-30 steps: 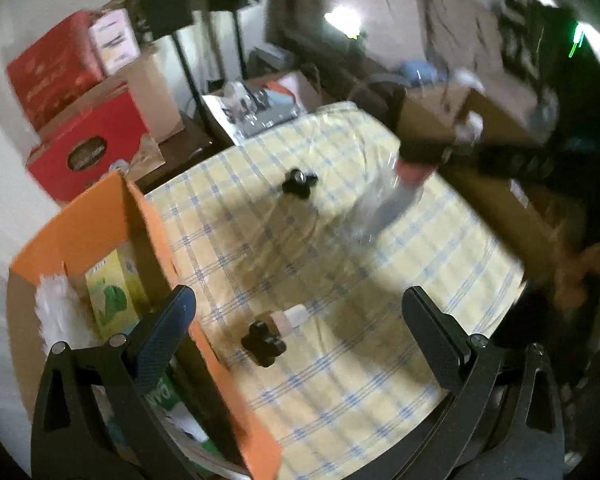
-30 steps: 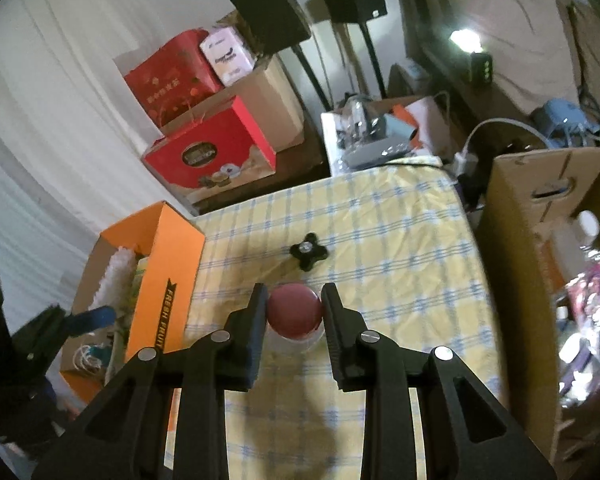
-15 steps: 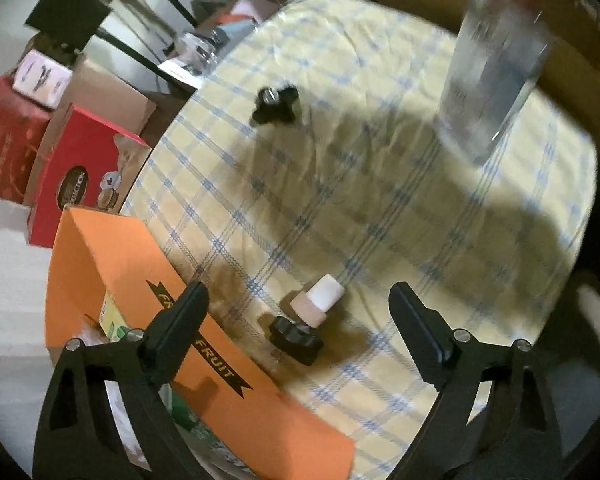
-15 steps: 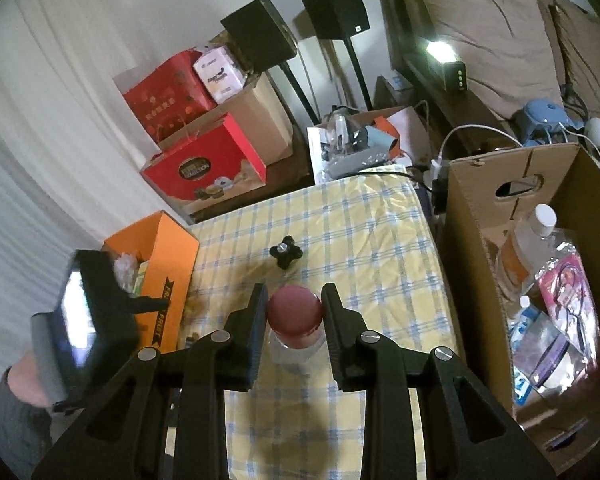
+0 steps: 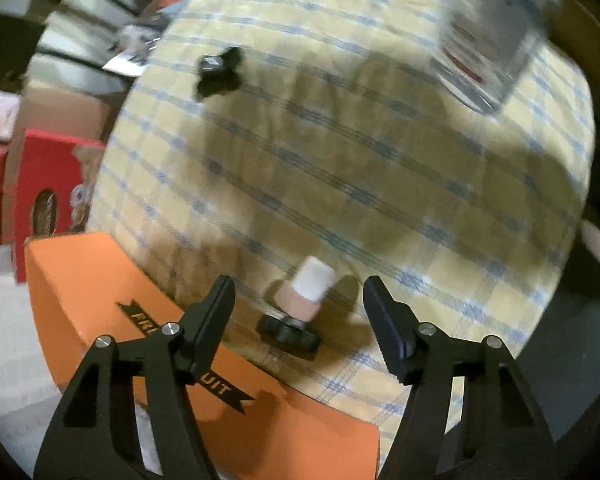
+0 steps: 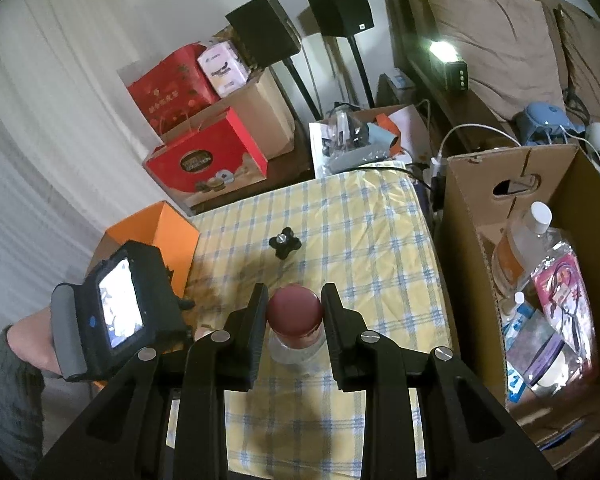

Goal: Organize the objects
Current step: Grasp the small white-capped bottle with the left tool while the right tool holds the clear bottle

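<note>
Tongs on the left hang over the checked cloth beside the orange box, jaws just closing but still apart, a small bottle and black knob lying between them, untouched. Right tongs grip the red-lidded jar above the cloth.

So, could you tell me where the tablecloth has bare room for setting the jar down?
The checked cloth is bare from the far black knob across to the brown carton. It is crowded beside the orange box, where the pink-and-white tube and near knob lie.
</note>
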{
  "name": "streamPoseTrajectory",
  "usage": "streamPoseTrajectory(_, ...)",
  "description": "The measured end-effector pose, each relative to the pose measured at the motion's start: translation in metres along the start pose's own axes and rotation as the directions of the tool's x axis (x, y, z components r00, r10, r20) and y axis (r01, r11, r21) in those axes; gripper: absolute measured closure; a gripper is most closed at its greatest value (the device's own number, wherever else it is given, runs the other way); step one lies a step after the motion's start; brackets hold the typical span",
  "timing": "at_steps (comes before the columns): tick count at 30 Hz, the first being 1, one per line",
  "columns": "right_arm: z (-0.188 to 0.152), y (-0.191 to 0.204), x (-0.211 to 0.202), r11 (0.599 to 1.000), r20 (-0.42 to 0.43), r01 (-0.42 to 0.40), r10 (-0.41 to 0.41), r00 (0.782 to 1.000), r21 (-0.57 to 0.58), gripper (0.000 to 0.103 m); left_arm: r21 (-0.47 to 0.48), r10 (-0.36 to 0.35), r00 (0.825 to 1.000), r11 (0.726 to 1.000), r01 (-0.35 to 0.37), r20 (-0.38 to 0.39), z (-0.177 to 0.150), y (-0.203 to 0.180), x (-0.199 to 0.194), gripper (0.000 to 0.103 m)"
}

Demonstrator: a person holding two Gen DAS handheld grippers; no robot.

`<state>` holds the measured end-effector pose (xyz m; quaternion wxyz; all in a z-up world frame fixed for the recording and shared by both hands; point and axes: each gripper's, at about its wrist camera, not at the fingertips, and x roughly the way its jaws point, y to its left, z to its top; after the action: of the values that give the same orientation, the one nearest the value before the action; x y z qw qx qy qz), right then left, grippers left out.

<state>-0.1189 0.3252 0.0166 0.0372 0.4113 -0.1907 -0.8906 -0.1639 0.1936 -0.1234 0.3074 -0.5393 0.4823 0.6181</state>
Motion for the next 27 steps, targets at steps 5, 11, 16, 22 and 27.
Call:
streamPoseTrajectory(5,0.0,0.002,0.001,1.0,-0.005,-0.003,0.003,1.0,-0.004,0.076,0.055,0.017,0.998,0.998,-0.014,-0.06,0.002,-0.008,0.012,0.072)
streamPoseTrajectory(11,-0.001,0.004,0.0,1.0,-0.003,-0.002,0.002,1.0,-0.007,0.076,-0.017,-0.041,0.999,0.999,0.04,-0.034,0.003,0.002,0.01,0.079)
streamPoseTrajectory(16,-0.001,0.004,0.0,1.0,-0.003,-0.005,0.005,1.0,-0.006,0.076,-0.192,-0.114,0.992,0.974,0.124,0.062,-0.004,0.024,-0.001,0.079)
streamPoseTrajectory(22,0.0,0.012,0.0,1.0,0.008,0.005,-0.005,1.0,-0.026,0.076,-0.416,-0.225,0.922,0.841,0.347,0.315,-0.029,0.056,-0.025,0.079)
streamPoseTrajectory(27,0.002,0.024,0.003,0.998,0.022,0.025,-0.024,0.999,-0.051,0.076,-0.486,-0.186,0.844,0.747,0.454,0.503,-0.053,0.072,-0.047,0.079)
